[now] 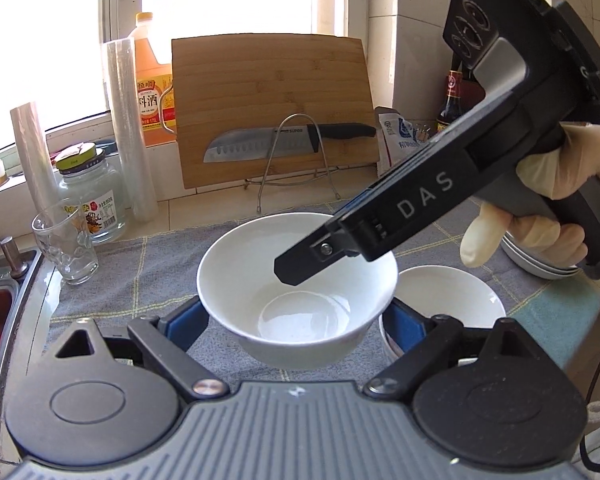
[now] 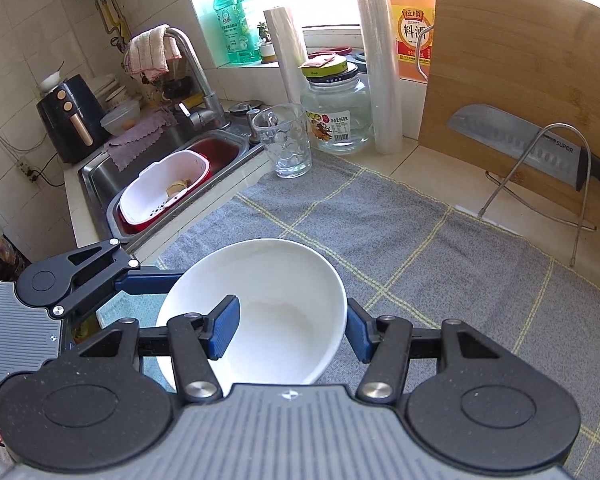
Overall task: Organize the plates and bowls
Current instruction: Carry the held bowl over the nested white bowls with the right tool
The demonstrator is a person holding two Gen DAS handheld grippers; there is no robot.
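A white bowl sits between the blue pads of my left gripper, which stands wide around its sides; contact with the pads is unclear. My right gripper reaches in from the right above the bowl. In the right wrist view the same bowl has its rim between the right gripper's pads, one pad inside the bowl and one outside, still apart. A second white bowl sits just right of the first. A stack of plates lies at the right behind the gloved hand.
A grey checked cloth covers the counter. A drinking glass, a glass jar, two film rolls, an orange bottle, a cutting board with a knife on a wire rack stand behind. A sink with a basket is left.
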